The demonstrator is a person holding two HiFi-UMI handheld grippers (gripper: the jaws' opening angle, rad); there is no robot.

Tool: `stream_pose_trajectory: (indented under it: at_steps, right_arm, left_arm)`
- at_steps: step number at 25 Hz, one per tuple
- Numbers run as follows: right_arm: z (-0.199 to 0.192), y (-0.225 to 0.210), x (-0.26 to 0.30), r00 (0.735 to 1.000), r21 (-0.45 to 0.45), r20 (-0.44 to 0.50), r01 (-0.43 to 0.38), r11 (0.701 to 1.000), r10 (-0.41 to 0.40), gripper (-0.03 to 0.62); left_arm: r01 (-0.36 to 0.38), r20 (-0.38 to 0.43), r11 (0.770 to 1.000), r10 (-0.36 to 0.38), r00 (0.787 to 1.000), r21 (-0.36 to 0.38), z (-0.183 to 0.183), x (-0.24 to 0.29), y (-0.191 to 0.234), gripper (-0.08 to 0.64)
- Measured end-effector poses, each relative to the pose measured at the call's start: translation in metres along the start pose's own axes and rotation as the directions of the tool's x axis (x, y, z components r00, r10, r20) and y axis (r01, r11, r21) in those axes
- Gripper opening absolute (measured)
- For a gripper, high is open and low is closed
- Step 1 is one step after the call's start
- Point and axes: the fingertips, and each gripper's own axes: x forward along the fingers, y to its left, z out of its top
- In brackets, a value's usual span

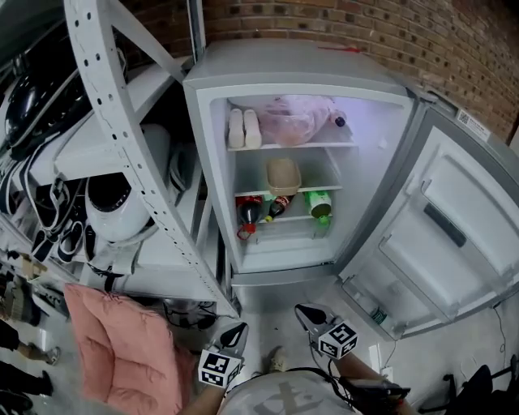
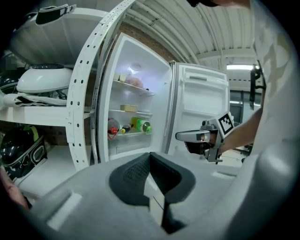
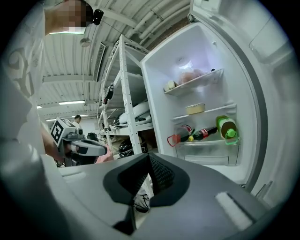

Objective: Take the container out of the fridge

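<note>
Container (image 1: 283,177) sits well beyond right hand-held gripper (image 1: 306,313).

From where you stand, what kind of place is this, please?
Probably a storeroom or workshop, not a home kitchen: a bare brick wall, a perforated metal rack loaded with appliances, and a small open fridge standing beside it.

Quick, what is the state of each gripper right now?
Left gripper: closed, holding nothing.
Right gripper: closed, holding nothing.
</note>
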Motion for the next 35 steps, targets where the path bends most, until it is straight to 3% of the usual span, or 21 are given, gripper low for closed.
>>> stream_pose_trajectory:
  at_steps: [17, 35]
  right_arm:
    - [0.041, -0.077, 0.067, 1.000, -0.089, 0.001, -0.031, 0.996, 0.031, 0.003]
    - [0.090, -0.134, 0.116, 0.994, -0.228, 0.002, 0.106, 0.968, -0.109, 0.003]
  left_arm:
    - [0.021, 0.015, 0.999, -0.021, 1.000, 0.025, 0.049, 0.085, 0.037, 0.003]
    - [0.211, 0.012, 0.974, -0.212, 0.977, 0.077, 0.078, 0.132, 0.060, 0.003]
